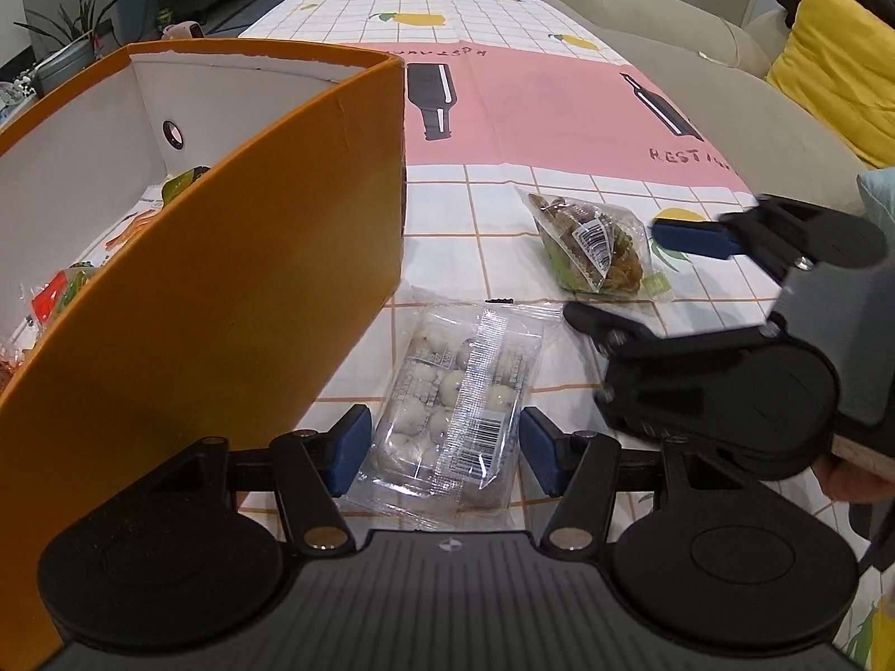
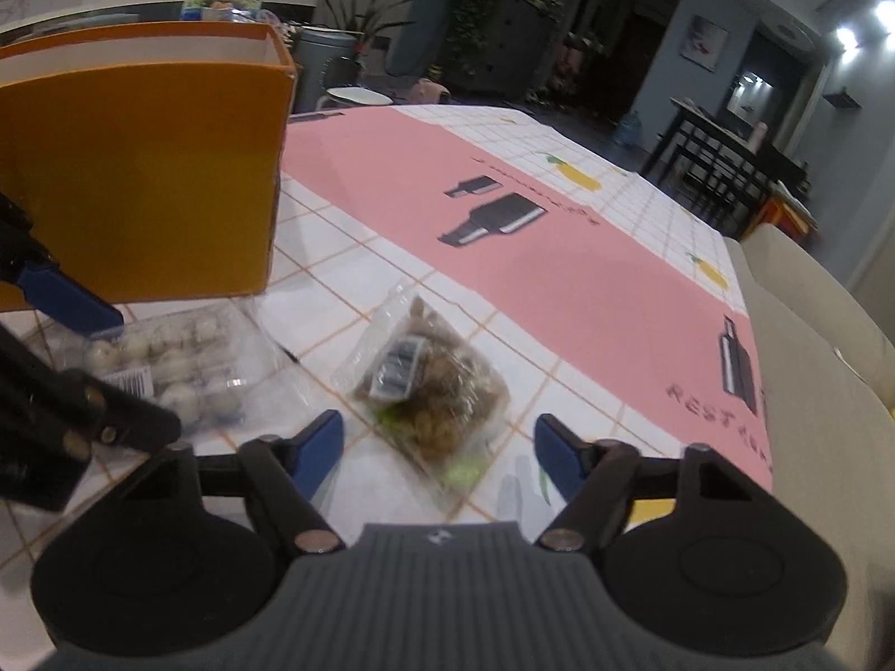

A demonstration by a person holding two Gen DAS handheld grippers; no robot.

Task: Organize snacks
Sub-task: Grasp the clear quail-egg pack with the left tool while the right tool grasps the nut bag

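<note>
**Two snack packs flanked by parted jaws beside the orange box**

A tablecloth [image 1: 559,112] with a white grid, lemons and a pink band is spread over the tabletop. An orange box [image 1: 224,257] with a white inside is stood at the left side of the tabletop in the left wrist view, and several wrapped snacks [image 1: 61,291] are seen on its floor (their kind cannot be made out).

A clear pack of pale round sweets [image 1: 453,402] is laid flat on the cloth just beside the box's long wall. The left gripper [image 1: 444,450] is held over the near end of this pack, with one blue pad on each side; the pads are not seen to press on the wrapper, so the jaws are parted around it rather than clamped.

A second clear pack of brown snacks [image 2: 430,397], marked with a barcode label, is laid further toward the right edge of the tabletop, apart from the first pack. The right gripper [image 2: 439,456] is pointed down at it, its jaws parted, with the pack's near end between the blue fingertips but not touched by them (the view is blurred here).

A beige sofa [image 1: 699,84] with a yellow cushion [image 1: 833,67] is seen past the right edge of the tabletop.
</note>
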